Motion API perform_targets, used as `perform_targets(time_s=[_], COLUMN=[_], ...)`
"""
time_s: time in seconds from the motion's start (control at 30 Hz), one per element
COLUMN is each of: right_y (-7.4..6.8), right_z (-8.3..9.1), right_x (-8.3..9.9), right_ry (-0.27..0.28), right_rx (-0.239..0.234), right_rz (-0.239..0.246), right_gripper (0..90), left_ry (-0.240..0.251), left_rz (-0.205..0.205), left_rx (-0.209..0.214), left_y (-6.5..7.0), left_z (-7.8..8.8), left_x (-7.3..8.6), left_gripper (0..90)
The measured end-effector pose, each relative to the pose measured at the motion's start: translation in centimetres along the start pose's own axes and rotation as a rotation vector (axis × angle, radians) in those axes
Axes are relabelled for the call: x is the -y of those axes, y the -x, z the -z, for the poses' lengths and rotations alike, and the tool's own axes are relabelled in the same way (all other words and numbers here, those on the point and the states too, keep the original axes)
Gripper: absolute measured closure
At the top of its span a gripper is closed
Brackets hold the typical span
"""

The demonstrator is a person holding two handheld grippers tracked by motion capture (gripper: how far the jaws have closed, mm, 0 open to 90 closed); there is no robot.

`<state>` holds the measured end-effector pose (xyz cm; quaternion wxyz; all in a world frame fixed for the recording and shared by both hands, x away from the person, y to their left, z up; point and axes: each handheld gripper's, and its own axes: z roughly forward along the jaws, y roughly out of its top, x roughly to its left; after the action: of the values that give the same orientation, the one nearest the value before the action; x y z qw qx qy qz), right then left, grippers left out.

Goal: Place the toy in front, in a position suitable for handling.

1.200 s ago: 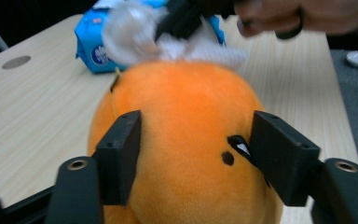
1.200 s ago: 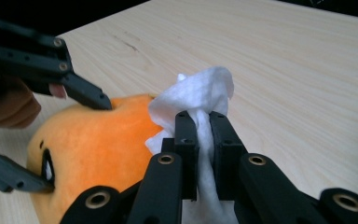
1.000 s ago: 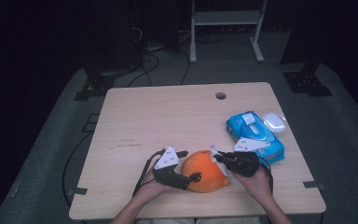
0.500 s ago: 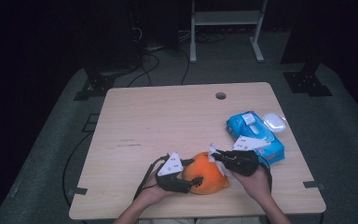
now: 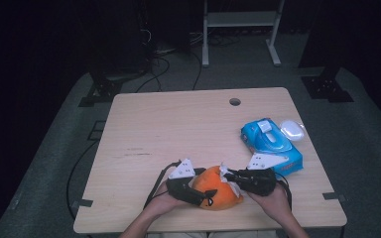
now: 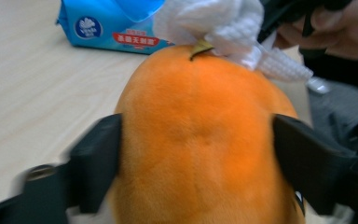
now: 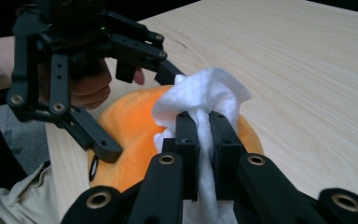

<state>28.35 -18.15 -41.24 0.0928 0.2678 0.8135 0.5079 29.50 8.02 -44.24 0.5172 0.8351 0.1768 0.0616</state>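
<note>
A pale wooden table (image 5: 178,129) carries an orange plush toy (image 5: 218,191) at its near edge. A blue wet-wipes pack (image 5: 270,144) lies to the right. A small white lid (image 5: 291,130) sits just beside it.

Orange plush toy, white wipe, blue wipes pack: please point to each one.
orange plush toy (image 6: 200,140), left gripper view, middle of its body
white wipe (image 7: 205,93), right gripper view, bunched top
blue wipes pack (image 5: 270,141), high view, top face

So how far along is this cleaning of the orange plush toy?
Done: a white wipe is out of the blue wipes pack and pinched in the right tongs. In hand: the left tongs, which have just been closing, grip the orange plush toy on both sides while the wipe rests on its top. Left: probably most of the wiping; whether any of it is clean yet, I cannot tell.
</note>
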Motion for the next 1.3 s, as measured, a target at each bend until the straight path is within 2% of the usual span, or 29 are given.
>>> perform_targets(time_s=[0.03, 0.1, 0.13, 0.17, 0.2, 0.23, 0.3, 0.33, 0.4, 0.43, 0.47, 0.5, 0.53, 0.63, 0.73, 0.77, 0.83, 0.9, 0.93, 0.97, 1.0, 1.03, 1.07, 1.1, 1.13, 1.2, 1.23, 1.3], right_y=[0.0, 0.2, 0.2, 0.1, 0.1, 0.0, -0.2, 0.0, 0.6, 1.9, 1.9, 2.7, 2.8, 2.7, 2.6, 2.1, 1.7, 1.1, 1.3, 1.3, 2.0, 2.0, 2.2, 2.4, 2.4, 2.5, 2.5, 2.1], right_z=[0.0, 0.2, 0.5, 0.6, 0.6, 0.6, 0.4, 0.3, 0.0, 0.1, 0.1, 0.5, 0.8, 1.2, 1.3, 1.1, 1.0, 0.5, 0.4, 0.4, 0.4, 0.4, 0.4, 0.6, 0.6, 0.9, 1.0, 1.0], right_x=[0.0, -0.3, -1.0, -1.3, -1.3, -1.6, -1.9, -1.9, -1.3, -0.3, -0.3, 0.3, 0.4, 0.4, 0.5, 0.0, -0.3, -0.8, -0.6, -0.6, -0.1, -0.1, 0.1, 0.5, 0.5, 0.7, 0.7, 0.3], right_ry=[0.000, 0.014, 0.039, 0.052, 0.052, 0.064, 0.073, 0.075, 0.056, 0.051, 0.051, 0.064, 0.058, 0.055, 0.059, 0.072, 0.075, 0.053, 0.049, 0.049, 0.037, 0.037, 0.031, 0.022, 0.022, 0.025, 0.032, 0.041], right_rx=[0.000, -0.001, 0.006, 0.003, 0.003, 0.003, 0.018, 0.029, 0.061, 0.075, 0.075, 0.077, 0.095, 0.115, 0.110, 0.083, 0.076, 0.093, 0.091, 0.091, 0.080, 0.080, 0.081, 0.092, 0.092, 0.084, 0.079, 0.082], right_rz=[0.000, -0.012, -0.004, 0.001, 0.001, 0.006, 0.013, 0.012, 0.000, -0.040, -0.040, -0.100, -0.091, -0.081, -0.095, -0.082, -0.062, -0.022, -0.034, -0.034, -0.066, -0.066, -0.073, -0.083, -0.083, -0.102, -0.108, -0.096], right_gripper=[83.1, 83.1, 83.1, 83.1, 83.1, 83.1, 83.0, 83.1, 83.1, 83.1, 83.1, 83.0, 83.0, 83.0, 83.0, 82.9, 82.9, 82.9, 82.9, 82.9, 83.0, 83.0, 83.0, 83.0, 83.0, 83.0, 83.0, 83.0], left_ry=[0.002, 0.037, 0.066, 0.094, 0.094, 0.093, 0.085, 0.065, 0.071, 0.060, 0.060, 0.062, 0.061, 0.064, 0.067, 0.066, 0.073, 0.070, 0.070, 0.070, 0.077, 0.082, 0.087, 0.081, 0.069, 0.067, 0.062, 0.055], left_rz=[-0.019, -0.084, -0.135, -0.227, -0.227, -0.245, -0.237, -0.239, -0.224, -0.216, -0.216, -0.214, -0.226, -0.225, -0.244, -0.258, -0.282, -0.295, -0.291, -0.283, -0.268, -0.241, -0.210, -0.167, -0.127, -0.075, -0.078, -0.100], left_rx=[-0.015, -0.062, -0.098, -0.172, -0.172, -0.183, -0.176, -0.175, -0.166, -0.152, -0.152, -0.149, -0.146, -0.141, -0.138, -0.137, -0.123, -0.123, -0.122, -0.118, -0.114, -0.114, -0.121, -0.137, -0.142, -0.110, -0.101, -0.111], left_y=[0.1, 0.5, 0.8, 1.4, 1.4, 1.5, 1.2, 1.1, 0.7, 0.5, 0.5, 0.5, 0.6, 0.6, 0.8, 1.0, 1.3, 1.6, 1.6, 1.5, 1.3, 1.2, 0.9, 0.7, 0.4, -0.1, -0.2, 0.0], left_z=[0.2, 0.7, 1.0, 1.2, 1.2, 1.3, 1.0, 0.8, 0.8, 0.9, 0.9, 0.9, 0.9, 1.0, 0.9, 0.8, 0.6, 0.5, 0.5, 0.6, 0.5, 0.6, 0.6, 0.5, 0.5, 0.5, 0.5, 0.6], left_x=[-0.2, -0.5, -0.6, -1.1, -1.1, -1.3, -1.1, -0.8, -0.3, -0.3, -0.3, -0.2, -0.1, 0.0, 0.0, 0.0, 0.0, 0.0, 0.0, 0.0, 0.0, 0.0, -0.1, -0.2, -0.1, 0.1, 0.2, 0.0], left_gripper=[29.7, 41.9, 46.3, 46.8, 46.8, 46.8, 46.7, 46.7, 46.7, 46.1, 45.7, 45.3, 44.9, 44.3, 43.5, 43.4, 43.3, 42.2, 40.9, 40.9, 32.7, 32.7, 26.2, 12.7, 12.7, 12.7, 17.1, 25.5])
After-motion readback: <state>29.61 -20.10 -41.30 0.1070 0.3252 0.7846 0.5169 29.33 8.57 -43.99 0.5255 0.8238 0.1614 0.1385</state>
